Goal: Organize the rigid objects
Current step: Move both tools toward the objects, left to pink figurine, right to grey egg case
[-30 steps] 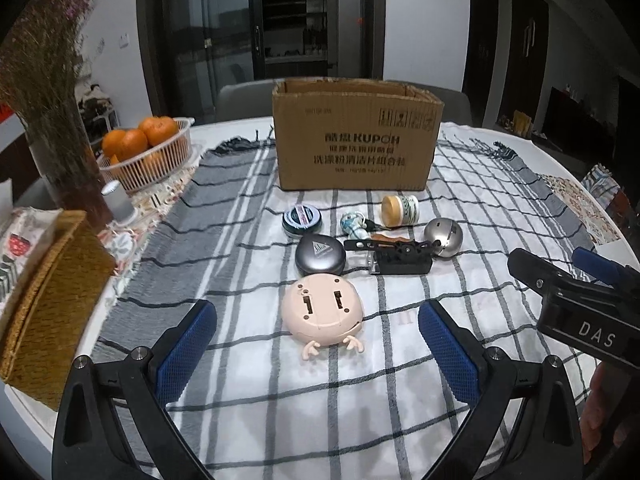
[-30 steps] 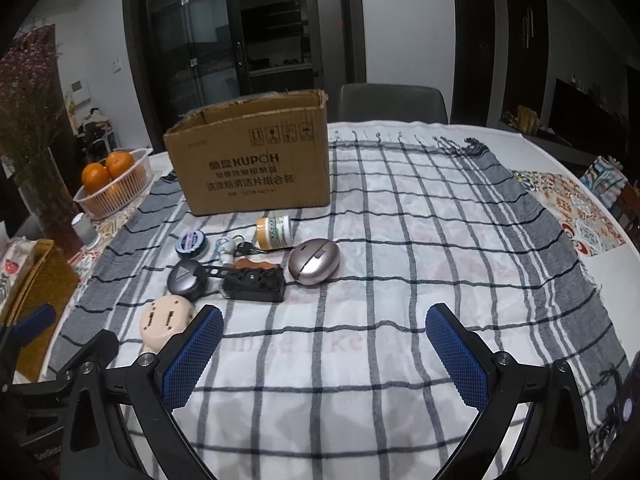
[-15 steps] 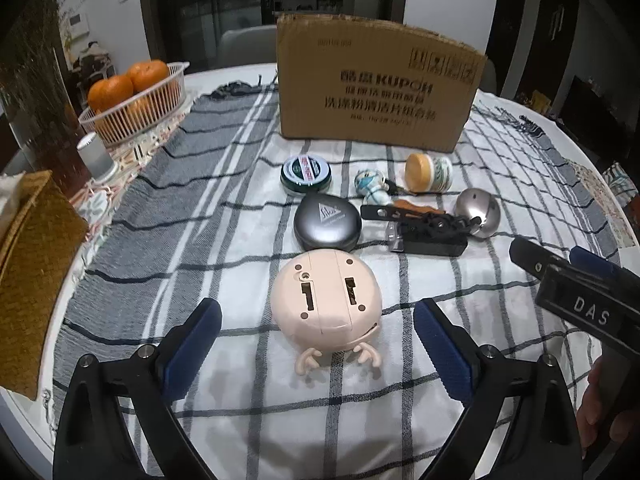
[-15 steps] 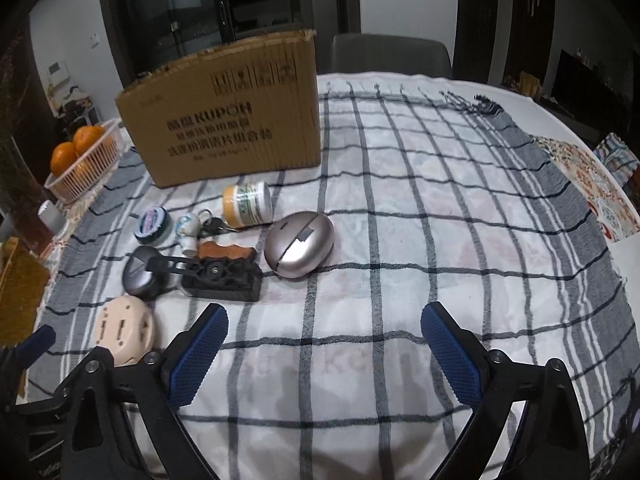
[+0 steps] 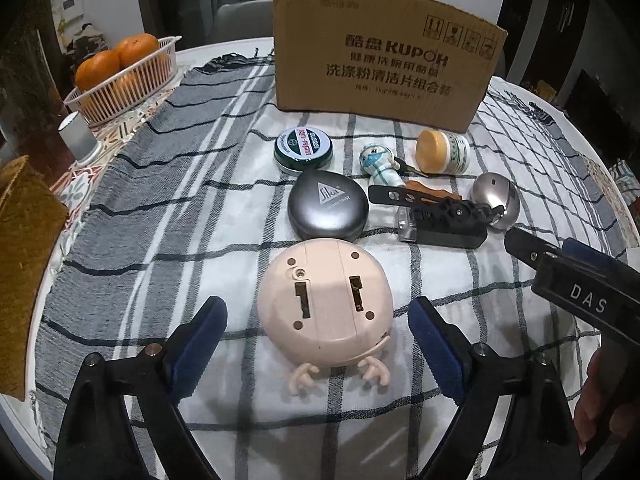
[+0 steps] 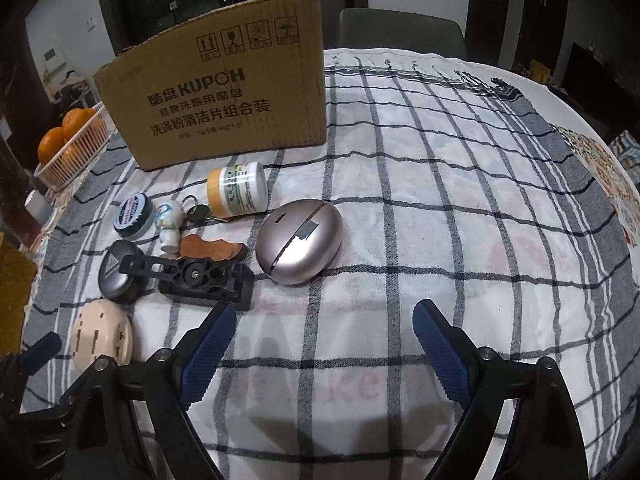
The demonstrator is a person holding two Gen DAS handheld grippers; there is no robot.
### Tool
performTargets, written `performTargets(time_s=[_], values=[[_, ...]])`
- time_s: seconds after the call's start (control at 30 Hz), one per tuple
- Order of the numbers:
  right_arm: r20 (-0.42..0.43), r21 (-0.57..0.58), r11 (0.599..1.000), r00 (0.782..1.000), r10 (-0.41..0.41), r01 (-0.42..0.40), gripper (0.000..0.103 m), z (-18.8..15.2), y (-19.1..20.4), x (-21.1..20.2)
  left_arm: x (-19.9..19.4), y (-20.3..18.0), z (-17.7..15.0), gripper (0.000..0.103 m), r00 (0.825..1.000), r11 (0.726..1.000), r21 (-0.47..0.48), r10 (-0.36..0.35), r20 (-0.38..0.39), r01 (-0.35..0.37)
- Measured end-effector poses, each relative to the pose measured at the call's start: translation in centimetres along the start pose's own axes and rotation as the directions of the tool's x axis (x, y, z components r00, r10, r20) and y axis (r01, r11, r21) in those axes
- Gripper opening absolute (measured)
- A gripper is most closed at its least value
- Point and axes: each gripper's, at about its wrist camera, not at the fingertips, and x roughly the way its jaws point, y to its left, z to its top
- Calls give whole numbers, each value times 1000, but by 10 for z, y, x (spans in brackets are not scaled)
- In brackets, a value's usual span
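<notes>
A cluster of small objects lies on the checked cloth before a cardboard box point(image 5: 384, 68). My left gripper point(image 5: 316, 344) is open, its pads flanking the near edge of a round pink gadget point(image 5: 324, 304) lying face down. Beyond lie a dark grey case point(image 5: 328, 210), a green tin point(image 5: 303, 152), a small figurine point(image 5: 380, 164), a yellow-capped jar point(image 5: 442, 152), a black clamp point(image 5: 440, 220) and a silver egg-shaped case point(image 5: 496, 202). My right gripper point(image 6: 320, 344) is open and empty, just short of the silver case point(image 6: 300, 240) and the black clamp point(image 6: 200, 280).
A white basket of oranges point(image 5: 120, 76) stands at the back left, with a small grey cup point(image 5: 78, 136) near it. A woven brown box point(image 5: 24, 240) sits at the left table edge. The right gripper's body point(image 5: 580, 292) shows at the right of the left wrist view.
Both grippers have moved forward and down toward the objects. The left one now has the pink gadget between its pads; the right one has come closer to the silver case.
</notes>
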Motion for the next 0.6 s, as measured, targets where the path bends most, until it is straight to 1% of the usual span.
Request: performTargets(time_s=[0.13,0.2,0.43,0.53,0.6], values=[[-5,-5,1000,1000,-1,1,91,2,0,5,6,0,1,87,1000,1000,0,3,-11,-3],[-5,-11,1000,1000,-9,9,90,5,0,8,9,-1,2,83,1000,1000,-4,3,-23,-3],[-4,-36,999,1000,-19,19,87,16,1,21,16,-3,5,80,999,1000,-4,0,-39,0],[-9,-42,999,1000,-14,14,86,21,2,28,20,-3,6,75,998,1000,-10,-5,-56,5],[-11,-48,999,1000,-12,11,85,23,3,32,22,-3,5,74,998,1000,-8,-7,-62,7]])
